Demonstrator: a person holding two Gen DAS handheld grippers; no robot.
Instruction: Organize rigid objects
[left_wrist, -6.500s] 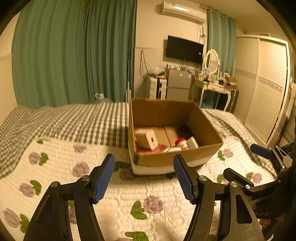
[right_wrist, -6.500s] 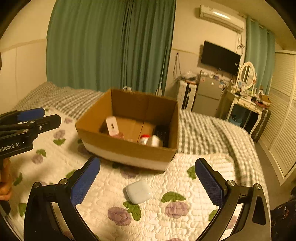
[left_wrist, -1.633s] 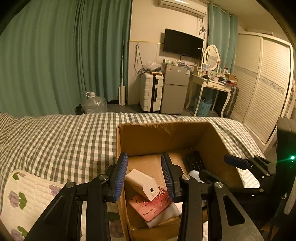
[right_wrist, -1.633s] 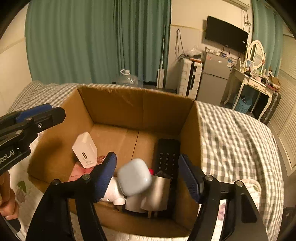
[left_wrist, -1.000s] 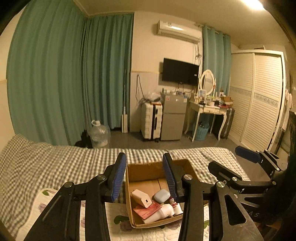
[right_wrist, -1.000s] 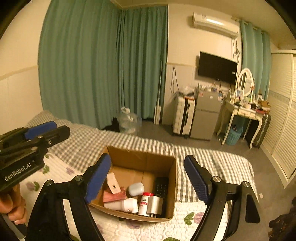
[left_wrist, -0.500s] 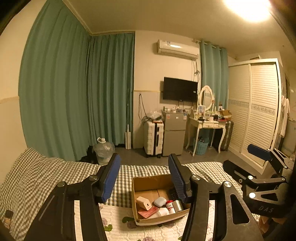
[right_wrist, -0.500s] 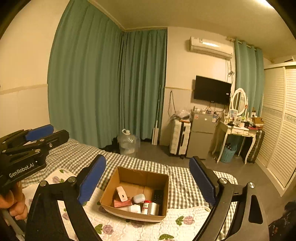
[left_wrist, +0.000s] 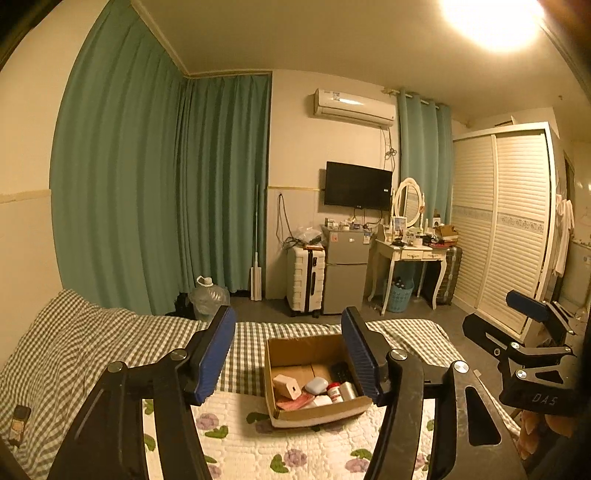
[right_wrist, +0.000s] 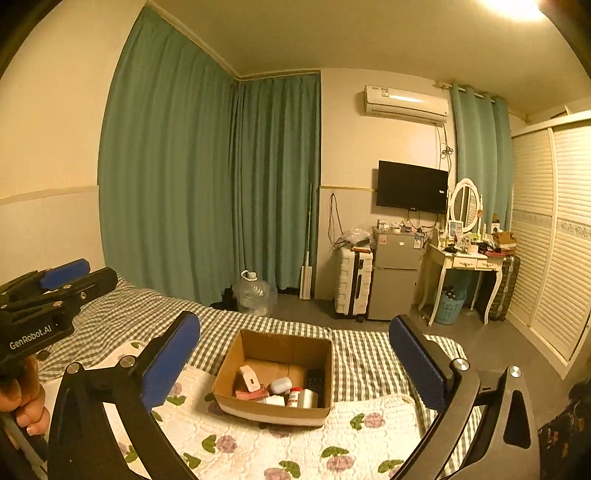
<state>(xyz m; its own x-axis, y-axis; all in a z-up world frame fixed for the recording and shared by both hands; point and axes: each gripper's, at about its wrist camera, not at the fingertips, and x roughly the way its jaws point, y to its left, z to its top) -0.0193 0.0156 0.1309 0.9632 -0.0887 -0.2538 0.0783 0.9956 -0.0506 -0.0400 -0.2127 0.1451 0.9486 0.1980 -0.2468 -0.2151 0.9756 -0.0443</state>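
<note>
An open cardboard box (left_wrist: 314, 412) (right_wrist: 273, 409) sits on the flowered quilt (left_wrist: 240, 443) (right_wrist: 258, 443) of the bed. Inside lie a white charger block (left_wrist: 286, 386) (right_wrist: 248, 377), a pale blue-grey case (left_wrist: 316, 385) (right_wrist: 280, 385), a red-capped bottle (left_wrist: 333, 390) (right_wrist: 293, 396), a silver can (left_wrist: 347, 390), a black remote (right_wrist: 314, 378) and a pink booklet (left_wrist: 295, 401). My left gripper (left_wrist: 288, 354) is well back from the box, its jaws opening with nothing between them. My right gripper (right_wrist: 295, 365) is also held far back and high, jaws opening wide and empty.
A checked blanket (left_wrist: 92, 343) covers the far and left part of the bed. Beyond the bed stand a water jug (right_wrist: 255, 291), a white suitcase (right_wrist: 352, 284), a small fridge (right_wrist: 395, 273), a dressing table (right_wrist: 465, 266) and a wardrobe (left_wrist: 509, 229). A dark object (left_wrist: 16, 424) lies at the bed's left edge.
Both grippers let go of their items in the box, then pulled back and up from it. Both sets of jaws have widened and the box looks much smaller now.
</note>
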